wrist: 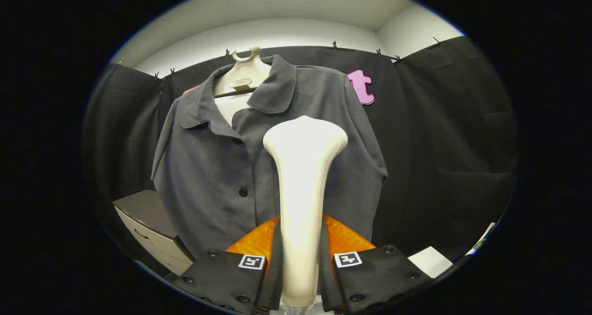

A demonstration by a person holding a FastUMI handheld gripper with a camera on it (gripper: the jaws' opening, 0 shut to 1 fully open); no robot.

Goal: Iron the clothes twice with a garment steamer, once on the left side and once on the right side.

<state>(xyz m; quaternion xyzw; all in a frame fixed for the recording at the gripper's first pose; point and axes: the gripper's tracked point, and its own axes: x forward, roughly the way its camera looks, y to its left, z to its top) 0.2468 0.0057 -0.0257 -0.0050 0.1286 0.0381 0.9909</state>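
Black cloth walls [444,134] surround us — a grey shirt [217,167] hangs ahead. Our gripper [299,259] clamps the steamer [303,185] — both fingers press its handle.

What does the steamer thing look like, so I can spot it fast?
Find the grey shirt hanging on a pale hanger against the black cloth wall. In front of it stands the steamer, its handle clamped between the hand-held gripper fingers. It is the smooth cream piece flaring into a wide rounded head.
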